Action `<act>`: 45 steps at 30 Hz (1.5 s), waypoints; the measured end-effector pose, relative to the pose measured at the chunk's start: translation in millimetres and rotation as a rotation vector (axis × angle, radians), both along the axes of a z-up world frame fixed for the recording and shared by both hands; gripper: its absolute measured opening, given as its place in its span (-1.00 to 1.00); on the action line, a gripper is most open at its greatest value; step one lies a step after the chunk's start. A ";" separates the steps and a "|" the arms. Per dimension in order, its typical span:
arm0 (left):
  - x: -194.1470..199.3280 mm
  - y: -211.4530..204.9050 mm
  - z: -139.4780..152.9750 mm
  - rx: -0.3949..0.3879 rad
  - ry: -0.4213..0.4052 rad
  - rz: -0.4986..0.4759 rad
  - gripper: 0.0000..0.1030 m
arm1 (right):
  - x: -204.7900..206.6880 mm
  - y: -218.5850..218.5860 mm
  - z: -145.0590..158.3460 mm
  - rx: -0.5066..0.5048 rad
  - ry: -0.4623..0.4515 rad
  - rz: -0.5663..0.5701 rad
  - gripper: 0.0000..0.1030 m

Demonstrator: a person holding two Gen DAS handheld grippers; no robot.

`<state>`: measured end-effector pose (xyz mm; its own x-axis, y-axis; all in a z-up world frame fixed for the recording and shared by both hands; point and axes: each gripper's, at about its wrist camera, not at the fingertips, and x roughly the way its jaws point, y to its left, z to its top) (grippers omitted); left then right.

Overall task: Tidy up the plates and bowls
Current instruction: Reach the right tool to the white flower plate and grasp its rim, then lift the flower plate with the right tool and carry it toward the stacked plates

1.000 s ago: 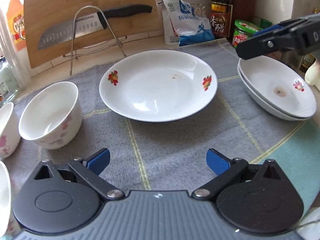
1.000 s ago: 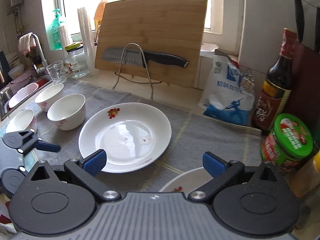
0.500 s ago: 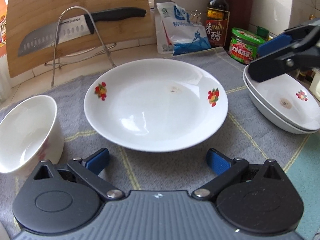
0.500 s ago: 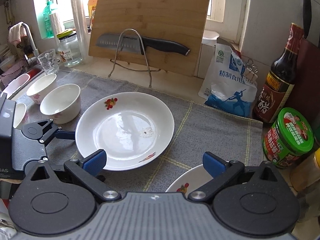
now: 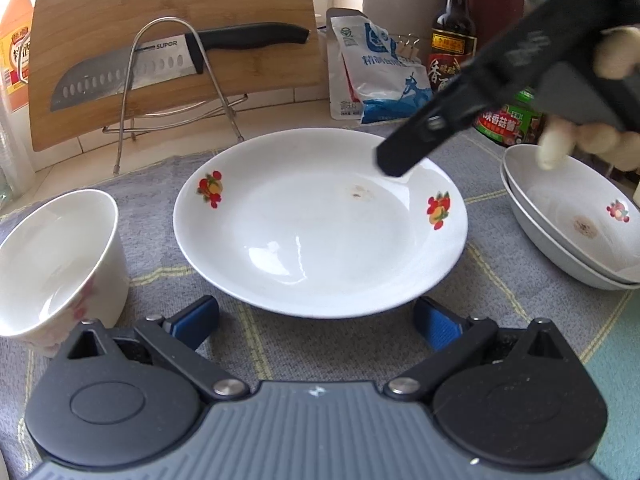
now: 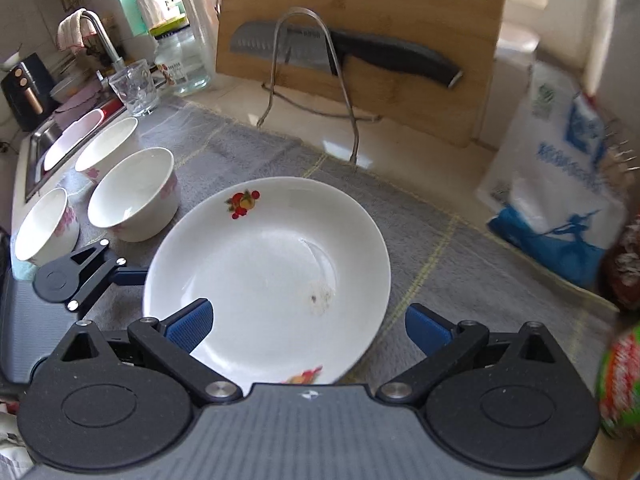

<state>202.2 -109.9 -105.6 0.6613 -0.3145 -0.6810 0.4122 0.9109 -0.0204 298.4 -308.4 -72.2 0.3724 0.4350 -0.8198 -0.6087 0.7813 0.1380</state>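
Left gripper (image 5: 316,320) fingers apart, empty, just short of the plate's (image 5: 320,220) near rim. Right gripper (image 6: 308,328) fingers apart, empty, above the plate's right side. Plate sits flat on the grey mat (image 5: 500,264). Bowl (image 5: 56,256) left of the plate; stacked plates (image 5: 576,224) to the right. Knife (image 5: 168,64) on rack behind.

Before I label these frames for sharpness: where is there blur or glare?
Left wrist view: mostly sharp; window glare glints on the plate; the right gripper is slightly soft. Right wrist view: motion blur smears the salt bag and green-lidded jar at right; bowls stay fairly crisp.
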 end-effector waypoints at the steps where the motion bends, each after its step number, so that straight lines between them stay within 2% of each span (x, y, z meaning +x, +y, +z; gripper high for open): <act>1: 0.2 0.2 0.2 0.000 0.001 0.000 1.00 | 5.7 0.7 -3.9 0.001 0.017 0.003 1.00; 12: 2.6 -0.1 -0.9 -0.008 -0.011 0.030 1.00 | 38.7 10.2 -28.8 0.051 0.135 0.070 1.00; 30: 7.6 2.2 -0.8 -0.003 -0.007 -0.013 1.00 | 66.7 21.8 -30.6 0.141 0.162 0.093 1.00; 41: 7.3 1.8 -0.8 0.002 -0.007 -0.024 0.98 | 81.2 19.9 -28.3 0.175 0.227 0.115 0.78; 45: 5.1 0.7 0.0 0.009 -0.020 -0.037 0.93 | 81.6 19.2 -27.8 0.175 0.234 0.115 0.76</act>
